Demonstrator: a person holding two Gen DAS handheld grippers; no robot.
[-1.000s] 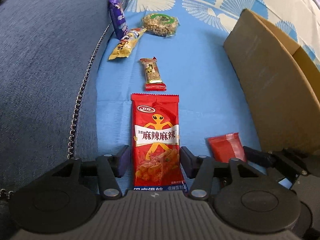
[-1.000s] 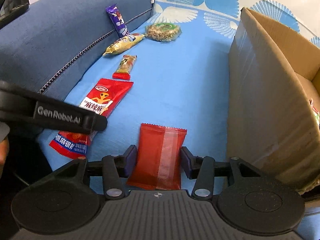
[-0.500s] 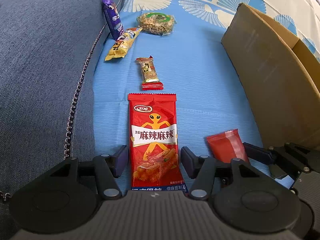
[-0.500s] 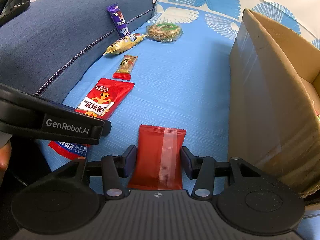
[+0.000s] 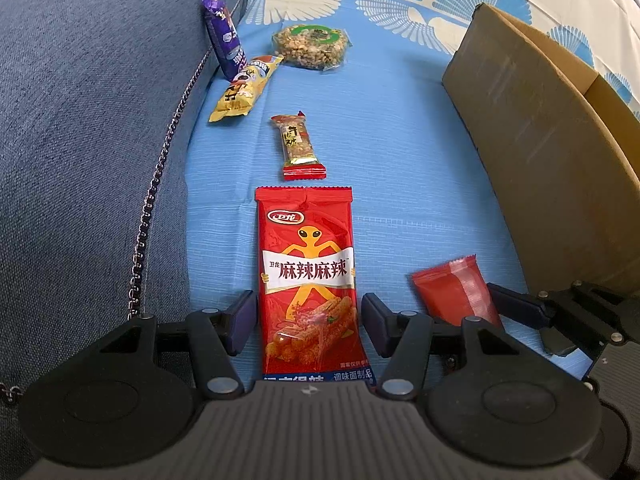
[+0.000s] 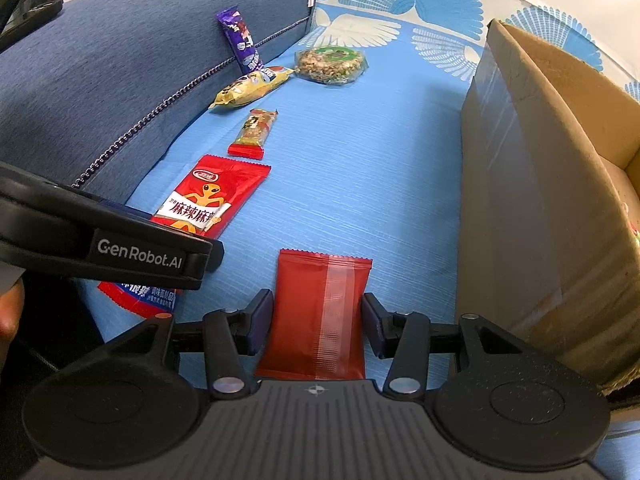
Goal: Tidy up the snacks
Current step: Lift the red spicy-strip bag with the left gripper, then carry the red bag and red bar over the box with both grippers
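A large red spicy-strip packet (image 5: 306, 280) lies flat on the blue sheet. My left gripper (image 5: 308, 320) straddles its lower half, open, with a thin strip of sheet showing at each pad. To its right lies a smaller plain red packet (image 6: 320, 312). My right gripper (image 6: 318, 316) is closing on it, and its pads meet the packet's two long edges. The left gripper's black body (image 6: 120, 248) crosses the right wrist view over the large packet (image 6: 208, 200). The open cardboard box (image 6: 520, 200) stands just right of both grippers.
Further along the sheet lie a small nut bar (image 5: 298, 146), a yellow packet (image 5: 244, 92), a purple bar (image 5: 224, 40) leaning on the cushion, and a round peanut cake (image 5: 310, 46). A dark blue cushion (image 5: 80, 120) borders the left. The box wall (image 5: 540, 140) closes the right.
The right gripper's jaws have narrowed slightly onto the small red packet. The left gripper's jaws keep the same width, and both packets still lie flat.
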